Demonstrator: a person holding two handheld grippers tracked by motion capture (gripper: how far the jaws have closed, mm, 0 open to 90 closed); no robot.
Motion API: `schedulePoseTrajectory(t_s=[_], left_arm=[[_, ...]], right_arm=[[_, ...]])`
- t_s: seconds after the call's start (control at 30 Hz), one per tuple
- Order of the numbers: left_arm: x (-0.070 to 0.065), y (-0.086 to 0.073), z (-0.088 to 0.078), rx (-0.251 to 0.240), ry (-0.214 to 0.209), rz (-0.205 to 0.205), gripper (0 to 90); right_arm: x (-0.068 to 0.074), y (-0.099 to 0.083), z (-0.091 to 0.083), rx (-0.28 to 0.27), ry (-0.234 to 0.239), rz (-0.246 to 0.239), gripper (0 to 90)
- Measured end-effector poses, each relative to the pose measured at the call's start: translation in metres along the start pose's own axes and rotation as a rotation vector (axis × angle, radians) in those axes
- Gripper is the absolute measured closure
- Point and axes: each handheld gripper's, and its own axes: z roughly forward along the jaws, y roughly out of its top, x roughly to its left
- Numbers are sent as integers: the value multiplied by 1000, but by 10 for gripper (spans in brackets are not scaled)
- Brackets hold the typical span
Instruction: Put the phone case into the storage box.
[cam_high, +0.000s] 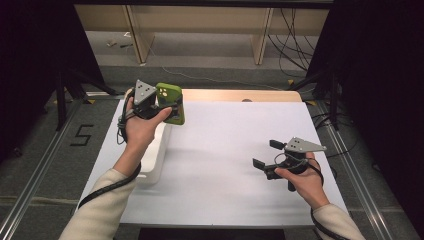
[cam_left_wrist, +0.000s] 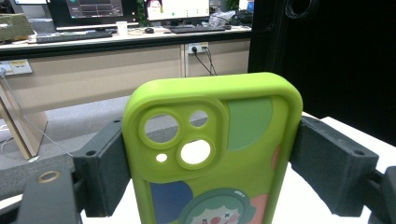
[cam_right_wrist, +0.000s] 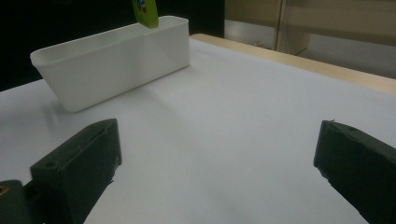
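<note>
A lime-green phone case (cam_left_wrist: 212, 154) with camera cut-outs and a cartoon clown print stands upright between the two jaws of my left gripper (cam_left_wrist: 210, 168), which is shut on its sides. In the high view the left gripper (cam_high: 161, 106) holds the phone case (cam_high: 171, 102) in the air above the far end of a white bin (cam_high: 155, 160). My right gripper (cam_high: 266, 154) hovers low over the white table sheet at the right, jaws wide apart with nothing between them. The right gripper view shows the case's lower tip (cam_right_wrist: 145, 13) hanging above the bin (cam_right_wrist: 112, 60).
The white rectangular bin sits along the left side of the white-covered table (cam_high: 225, 150). A wooden strip (cam_high: 240, 95) runs along the table's far edge. Dark curtains and stands flank both sides; shelves and cables lie on the floor beyond.
</note>
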Motion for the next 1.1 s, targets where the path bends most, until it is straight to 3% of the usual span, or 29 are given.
schedulePoseTrajectory(t_s=[1.1], left_arm=[[12,0,-2,0,28,-14,169]], right_arm=[[-1,-1,1,-1,3,3,27]])
